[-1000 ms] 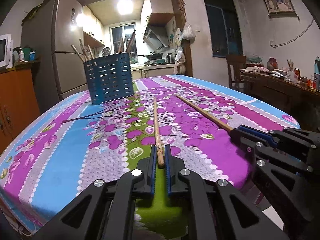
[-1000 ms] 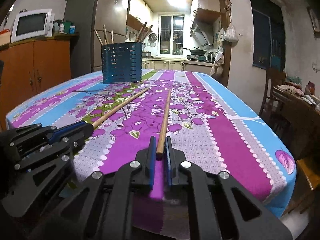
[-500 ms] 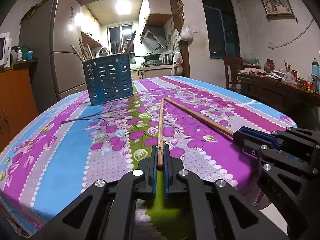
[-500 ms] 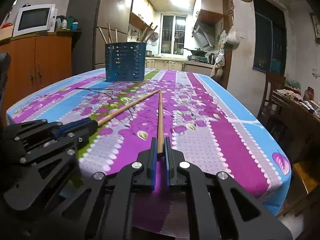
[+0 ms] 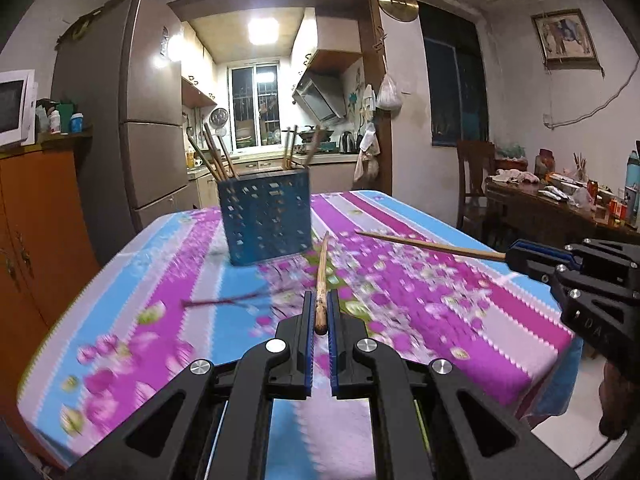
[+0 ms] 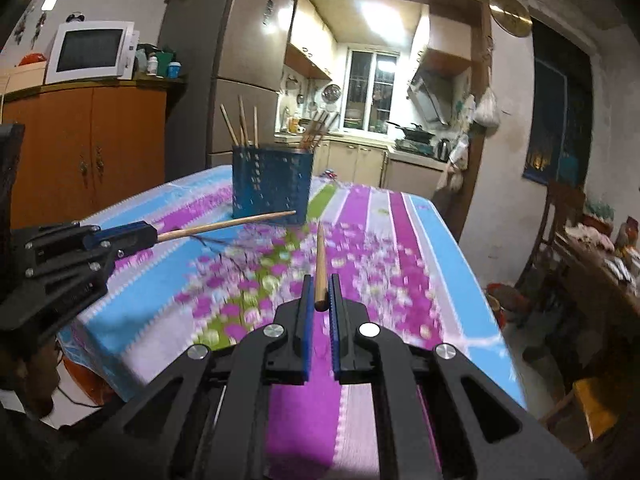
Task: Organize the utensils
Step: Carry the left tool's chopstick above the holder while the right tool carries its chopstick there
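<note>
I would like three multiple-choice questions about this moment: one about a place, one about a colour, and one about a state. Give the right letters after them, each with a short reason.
1. Where does the utensil holder stand?
A. on the tablecloth, ahead of both grippers
B. on the orange cabinet
C. on the floor

2. What colour is the utensil holder?
A. red
B. blue
C. white

3. What is the state of the left gripper?
A. wide open and empty
B. shut on a spoon
C. shut on a chopstick

Answers:
1 A: both wrist views show it on the flowered cloth beyond the fingertips.
2 B: its perforated walls are blue in both views.
3 C: the left wrist view shows a wooden stick clamped between the blue pads, its tip raised toward the holder; the right gripper holds the other chopstick likewise.
</note>
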Action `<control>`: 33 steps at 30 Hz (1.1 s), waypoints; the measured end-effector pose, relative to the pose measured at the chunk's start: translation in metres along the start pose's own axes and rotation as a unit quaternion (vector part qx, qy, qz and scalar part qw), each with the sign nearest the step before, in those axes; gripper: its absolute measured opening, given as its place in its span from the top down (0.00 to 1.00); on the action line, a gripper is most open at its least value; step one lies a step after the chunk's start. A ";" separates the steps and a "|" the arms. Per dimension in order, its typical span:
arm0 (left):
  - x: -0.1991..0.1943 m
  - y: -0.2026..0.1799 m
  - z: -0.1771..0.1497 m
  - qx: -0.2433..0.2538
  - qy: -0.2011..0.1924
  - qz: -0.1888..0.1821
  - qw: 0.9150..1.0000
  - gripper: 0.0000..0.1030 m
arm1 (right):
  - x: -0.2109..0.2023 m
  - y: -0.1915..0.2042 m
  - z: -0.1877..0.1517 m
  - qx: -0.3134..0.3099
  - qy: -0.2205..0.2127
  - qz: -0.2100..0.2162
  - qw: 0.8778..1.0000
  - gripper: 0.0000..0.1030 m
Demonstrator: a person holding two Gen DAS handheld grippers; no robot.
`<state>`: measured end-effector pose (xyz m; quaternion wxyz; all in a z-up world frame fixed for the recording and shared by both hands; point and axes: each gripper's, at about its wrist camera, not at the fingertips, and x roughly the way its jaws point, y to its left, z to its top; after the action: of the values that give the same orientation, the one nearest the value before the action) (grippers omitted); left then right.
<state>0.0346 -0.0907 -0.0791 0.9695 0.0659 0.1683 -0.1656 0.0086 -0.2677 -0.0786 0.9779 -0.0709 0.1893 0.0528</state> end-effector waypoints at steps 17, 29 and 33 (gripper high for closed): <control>0.011 0.087 0.105 -0.040 0.079 -0.066 0.994 0.93 | 0.011 -0.002 0.111 -0.022 0.023 0.060 0.998 0.95; 0.035 0.098 0.163 -0.025 0.142 -0.091 0.985 0.93 | 0.028 -0.008 0.182 0.006 0.041 0.092 0.995 0.95; 0.044 0.095 0.171 -0.004 0.166 -0.087 0.982 0.93 | 0.042 -0.003 0.193 0.003 0.079 0.095 0.992 0.95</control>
<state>0.1585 -0.0469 0.0725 0.9103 0.0736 0.3327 -0.2351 0.1179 -0.2366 0.0827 0.9507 -0.0539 0.2719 0.1391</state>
